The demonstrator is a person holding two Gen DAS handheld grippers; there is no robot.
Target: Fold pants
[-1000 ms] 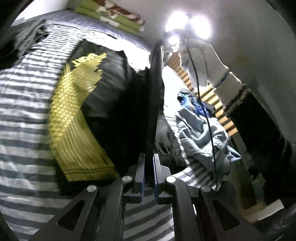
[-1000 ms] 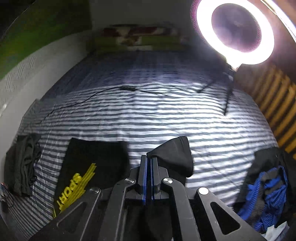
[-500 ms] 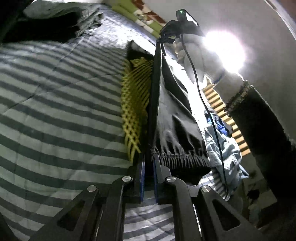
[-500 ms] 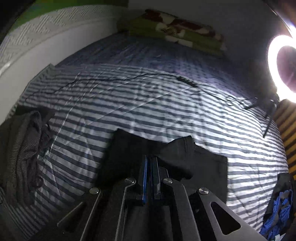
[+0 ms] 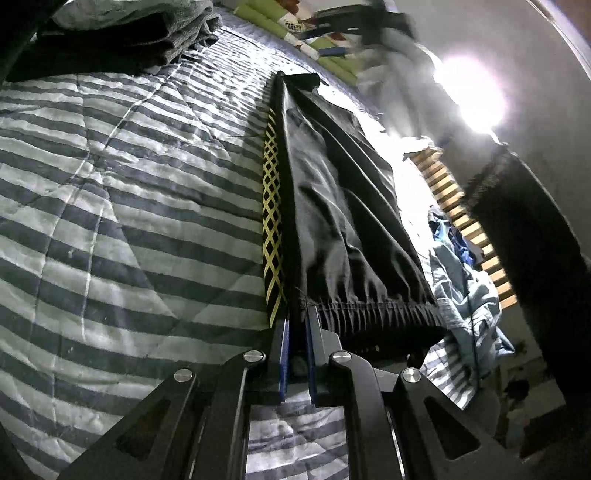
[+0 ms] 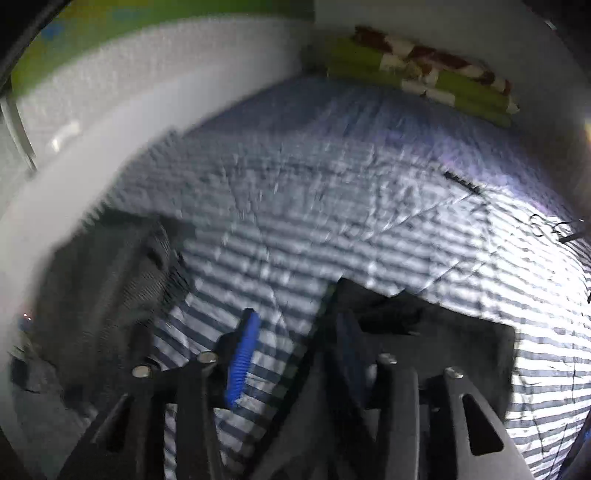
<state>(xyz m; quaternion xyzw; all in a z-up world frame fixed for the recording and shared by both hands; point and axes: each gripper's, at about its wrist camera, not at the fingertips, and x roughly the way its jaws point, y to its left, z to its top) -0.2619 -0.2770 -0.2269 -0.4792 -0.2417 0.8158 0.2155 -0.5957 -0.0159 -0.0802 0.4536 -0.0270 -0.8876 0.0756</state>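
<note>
Black pants [image 5: 343, 229] with a yellow lattice print [image 5: 271, 221] lie folded lengthwise on the striped bed cover [image 5: 110, 206]. My left gripper [image 5: 295, 325] is shut on the gathered waistband corner at the near end, low over the bed. In the blurred right wrist view, my right gripper [image 6: 295, 332] stands open with nothing between its fingers. Its blue pad [image 6: 242, 354] is over the stripes, and the other finger sits over the far edge of the pants [image 6: 436, 332]. From the left wrist view, the right gripper [image 5: 354, 26] shows as a blur beyond the pants' far end.
A dark grey garment pile [image 5: 110, 37] lies at the bed's left side [image 6: 110, 280]. Light blue clothes [image 5: 469, 295] are heaped right of the pants. A green and red folded blanket [image 6: 424, 81] lines the far wall. A ring light [image 5: 469, 92] glares; a cable [image 6: 461, 181] crosses the bed.
The right gripper has opened, let go of the pants and is swinging away in a blur. The pants now lie flatter on the bed. The left gripper keeps its hold.
</note>
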